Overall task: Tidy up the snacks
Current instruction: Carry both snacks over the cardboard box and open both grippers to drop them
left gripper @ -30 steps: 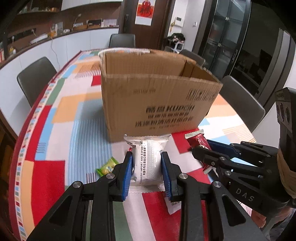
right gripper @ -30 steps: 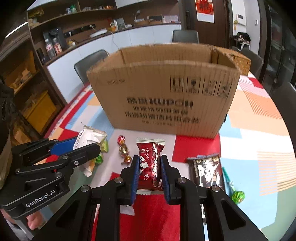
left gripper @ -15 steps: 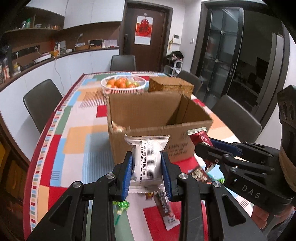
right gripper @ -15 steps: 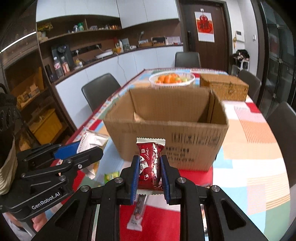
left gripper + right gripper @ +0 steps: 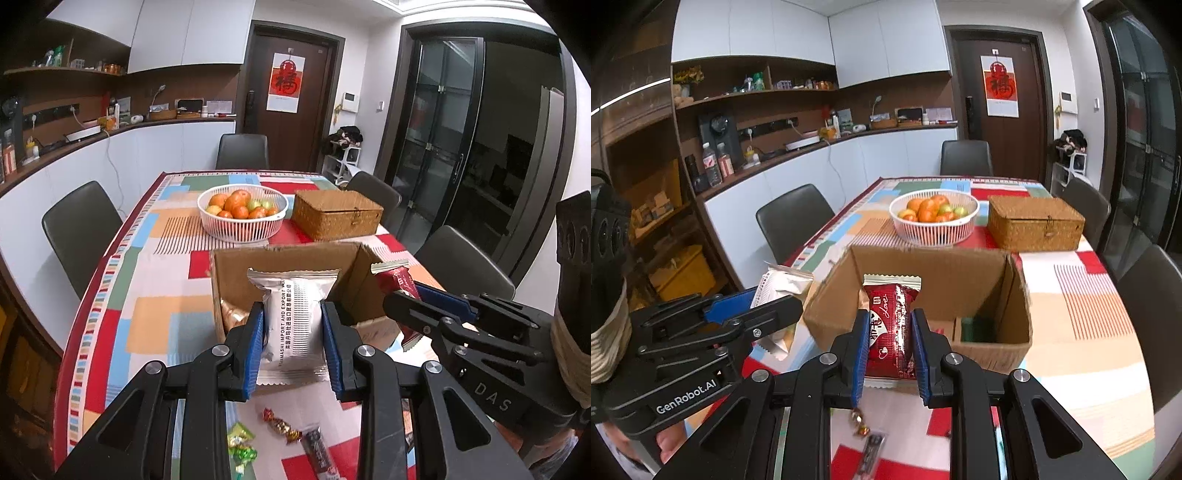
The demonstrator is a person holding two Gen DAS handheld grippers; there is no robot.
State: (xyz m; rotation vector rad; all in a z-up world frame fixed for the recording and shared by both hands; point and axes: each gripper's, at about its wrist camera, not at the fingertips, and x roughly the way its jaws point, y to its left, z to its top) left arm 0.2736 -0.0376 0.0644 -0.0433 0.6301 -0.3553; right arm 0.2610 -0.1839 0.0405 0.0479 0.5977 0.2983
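Left wrist view: left gripper [image 5: 293,334] raised above the surface [image 5: 147,325], blue-padded fingers [image 5: 254,339] pinching a silver foil snack pack [image 5: 295,317] upright by its 2 long sides, black print running up its face, crimped seals at top and bottom. Beyond it, an open cardboard box [image 5: 288,266], corrugated brown, a gold-coloured wrapper low in its left corner. Right gripper [image 5: 424,299] seen side-on at right, clamped on a red snack pack [image 5: 400,278]. On the patchwork tablecloth below: a green-wrapped candy [image 5: 240,445], a red-and-gold twisted candy [image 5: 282,428] and a dark stick sachet [image 5: 321,452].

Right wrist view only: deeper look into the box [image 5: 990,354], with a dark green item on its floor at the right side. Red snack pack [image 5: 892,326] glossy, white "love" script and serrated ends, held upright between the right gripper's [image 5: 890,347] closed-in fingers [image 5: 919,354], in front of the box's near wall. Left gripper [image 5: 753,314] side-on at left, silver foil snack pack [image 5: 779,291] sticking out of it, just beside the box's left corner. Green candy not visible here; the twisted candy [image 5: 860,424] and sachet [image 5: 872,448] partly hidden behind the gripper frame.

Both views: white ribbed plastic basket [image 5: 242,230] of oranges and green fruit, and a lidded woven wicker box [image 5: 338,218], rectangular, behind the cardboard box.
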